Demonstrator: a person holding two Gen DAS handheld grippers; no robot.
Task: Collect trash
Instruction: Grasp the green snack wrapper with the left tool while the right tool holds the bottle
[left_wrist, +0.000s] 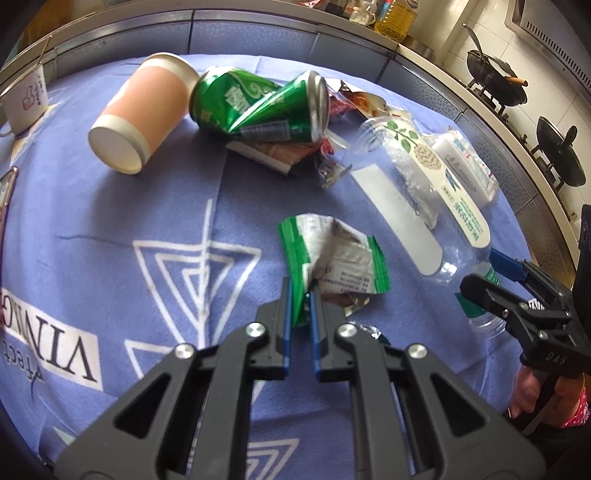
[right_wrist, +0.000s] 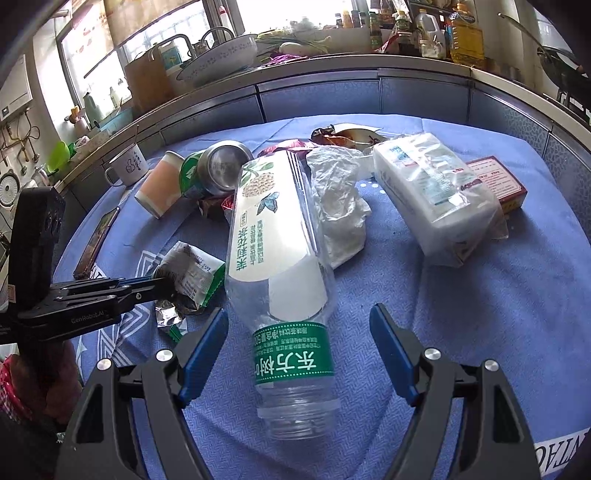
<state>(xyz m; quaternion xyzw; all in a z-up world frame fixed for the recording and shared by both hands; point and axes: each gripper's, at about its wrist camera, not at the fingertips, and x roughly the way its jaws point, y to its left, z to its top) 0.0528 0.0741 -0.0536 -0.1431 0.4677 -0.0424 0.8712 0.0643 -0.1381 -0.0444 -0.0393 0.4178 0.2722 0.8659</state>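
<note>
Two claws are in view. The left claw (left_wrist: 299, 291) is clenched on the near edge of a crumpled green-and-white wrapper (left_wrist: 334, 258), its blue-padded fingers (left_wrist: 286, 314) pressing the wrapper's green border between them. The wrapper lies on the blue cloth (left_wrist: 147, 206) that covers the tabletop, with a scrap of silver foil (right_wrist: 168, 317) just beside it.

The right claw (right_wrist: 299, 350) is released, jaws spread wide. A clear plastic bottle (right_wrist: 280, 258) lies on its side between the two blue pads (right_wrist: 391, 347), its open neck toward the claw and its green label band level with the fingertips. Neither pad touches the bottle.

Outward from the bottle:
- A crumpled white plastic bag (right_wrist: 340, 206) lies against its right side.
- A wrapped white pack (right_wrist: 436, 199) lies farther right, resting partly over a red flat box (right_wrist: 498, 181).
- A crushed green can (left_wrist: 255, 107) lies beyond the bottle's base, on top of dark snack wrappers (left_wrist: 280, 155).
- A pink paper cup (left_wrist: 144, 110) lies tipped over, touching the can's left side.
- A white enamel mug (left_wrist: 26, 99) stands upright at the far left edge of the cloth.
- A phone (right_wrist: 98, 236) lies flat near the left edge.
</note>
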